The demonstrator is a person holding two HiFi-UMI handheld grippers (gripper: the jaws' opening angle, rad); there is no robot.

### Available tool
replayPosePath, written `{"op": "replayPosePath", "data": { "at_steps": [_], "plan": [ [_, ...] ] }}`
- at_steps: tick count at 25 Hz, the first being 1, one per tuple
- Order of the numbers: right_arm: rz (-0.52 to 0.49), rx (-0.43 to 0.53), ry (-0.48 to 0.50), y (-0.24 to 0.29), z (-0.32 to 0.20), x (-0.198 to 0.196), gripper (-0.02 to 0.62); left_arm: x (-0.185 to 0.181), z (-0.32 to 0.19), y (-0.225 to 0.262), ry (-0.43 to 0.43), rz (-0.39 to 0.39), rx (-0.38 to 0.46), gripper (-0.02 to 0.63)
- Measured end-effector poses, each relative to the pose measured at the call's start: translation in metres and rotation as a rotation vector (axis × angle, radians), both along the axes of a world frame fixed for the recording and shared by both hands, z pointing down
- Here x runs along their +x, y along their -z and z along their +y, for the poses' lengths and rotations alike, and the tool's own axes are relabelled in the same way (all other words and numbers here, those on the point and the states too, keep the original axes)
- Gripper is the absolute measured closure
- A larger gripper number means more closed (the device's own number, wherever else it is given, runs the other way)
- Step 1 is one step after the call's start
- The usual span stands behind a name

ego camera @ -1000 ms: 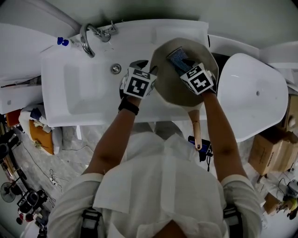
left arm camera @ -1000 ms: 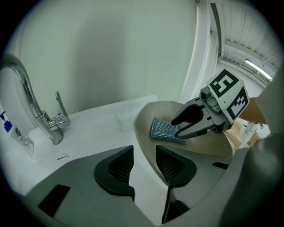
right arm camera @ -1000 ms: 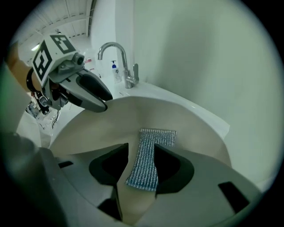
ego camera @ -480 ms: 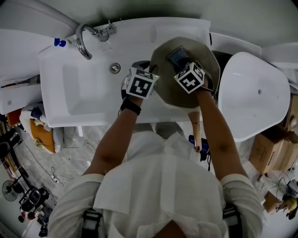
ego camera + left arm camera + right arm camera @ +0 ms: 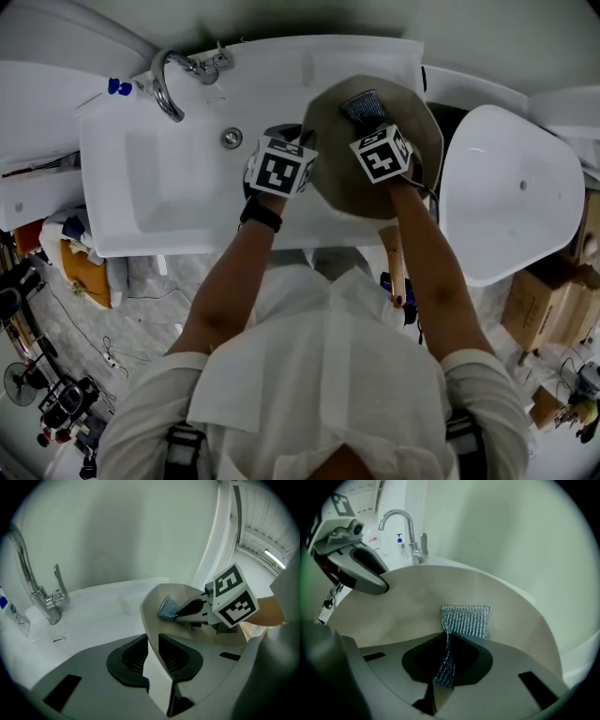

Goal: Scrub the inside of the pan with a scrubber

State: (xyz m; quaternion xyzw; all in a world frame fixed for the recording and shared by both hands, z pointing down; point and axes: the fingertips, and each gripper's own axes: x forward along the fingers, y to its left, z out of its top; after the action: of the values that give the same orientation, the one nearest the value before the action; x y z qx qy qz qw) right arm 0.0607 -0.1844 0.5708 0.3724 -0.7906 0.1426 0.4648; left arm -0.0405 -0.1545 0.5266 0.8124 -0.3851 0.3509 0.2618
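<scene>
A beige pan (image 5: 412,122) with a wooden handle (image 5: 394,267) is tipped over the sink's right end. My left gripper (image 5: 305,141) holds its left rim: in the left gripper view the rim (image 5: 152,616) stands between the jaws of my left gripper (image 5: 152,644), which are closing with the pads against it. Inside the pan, my right gripper (image 5: 370,122) is closing on a silver-blue mesh scrubber (image 5: 364,105). In the right gripper view, my right gripper (image 5: 447,644) pinches the scrubber (image 5: 466,620), whose free end lies against the pan wall (image 5: 417,597).
The white sink (image 5: 187,187) has a chrome faucet (image 5: 169,80) at its back left and a drain (image 5: 232,138). A blue-capped bottle (image 5: 119,86) stands by the faucet. A white oval fixture (image 5: 506,187) lies to the right, with cardboard boxes (image 5: 534,309) on the floor.
My right gripper has shifted left toward the pan's middle, and the scrubber sits a little farther up the far wall. The left gripper has barely moved.
</scene>
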Motion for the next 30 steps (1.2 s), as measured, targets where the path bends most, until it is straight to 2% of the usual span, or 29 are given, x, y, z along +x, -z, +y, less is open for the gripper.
{"op": "replayPosePath", "data": {
  "at_steps": [2,5,9,14,22,26,30],
  "plan": [
    [-0.035,-0.018,-0.063,0.0,-0.005,0.002,0.561,0.0,-0.001,0.001,0.002,0.002,-0.004,0.528],
    [-0.079,-0.062,-0.071,-0.002,-0.008,-0.003,0.561,0.0,-0.001,0.001,0.006,0.003,-0.002,0.528],
    [-0.131,-0.165,-0.031,-0.004,0.008,-0.018,0.561,-0.001,-0.001,0.0,0.012,-0.008,0.0,0.528],
    [-0.158,-0.311,0.071,-0.005,0.045,-0.039,0.561,-0.001,0.0,0.0,0.017,-0.014,-0.014,0.529],
    [-0.109,-0.503,0.184,-0.009,0.103,-0.025,0.56,-0.003,-0.002,-0.002,0.023,-0.017,-0.011,0.529],
    [-0.118,-0.488,0.179,-0.009,0.106,-0.011,0.56,-0.003,-0.002,-0.001,0.024,-0.012,-0.014,0.531],
    [-0.112,-0.366,0.135,-0.008,0.072,-0.001,0.561,-0.002,-0.001,0.0,0.019,-0.015,-0.017,0.529]
  ]
}}
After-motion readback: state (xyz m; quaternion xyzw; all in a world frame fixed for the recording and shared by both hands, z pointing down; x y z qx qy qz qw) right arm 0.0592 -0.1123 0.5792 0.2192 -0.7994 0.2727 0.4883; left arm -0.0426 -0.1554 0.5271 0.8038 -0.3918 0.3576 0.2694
